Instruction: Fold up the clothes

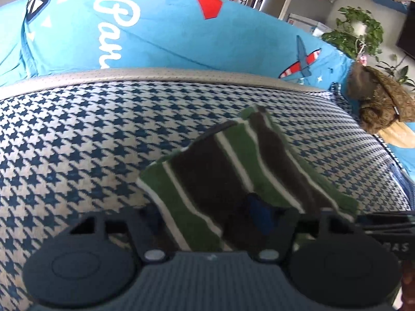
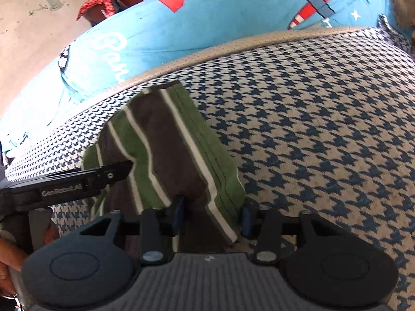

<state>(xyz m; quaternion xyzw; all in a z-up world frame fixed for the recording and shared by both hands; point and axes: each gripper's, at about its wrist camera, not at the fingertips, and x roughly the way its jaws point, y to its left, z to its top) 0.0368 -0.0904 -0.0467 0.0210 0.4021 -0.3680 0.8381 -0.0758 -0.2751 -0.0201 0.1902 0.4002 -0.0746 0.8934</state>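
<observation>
- We read "GemRobot.AI", none too sharply, on the dark arm of the left tongs (image 2: 129,167) as it reaches in beside the striped cloth (image 2: 166,155).
- White script on the blue cover (image 1: 168,39) behind the striped cloth starts "Par"; the rest dips behind the sofa's grey edge (image 1: 155,73).
- In the left view, letters "AS" show on the dark body at the frame's edge, the word cut off.
- The striped cloth, green, brown and white, hangs lifted above the houndstooth seat (image 2: 324,142).
- The right tongs (image 2: 211,216) are clamped on its lower edge, blue pads either side.
- The left tongs' fingers are buried under cloth and blur; we cannot tell whether they pinch it.
- A brown bundle (image 1: 381,101) sits beyond the cloth; we cannot make it out.
</observation>
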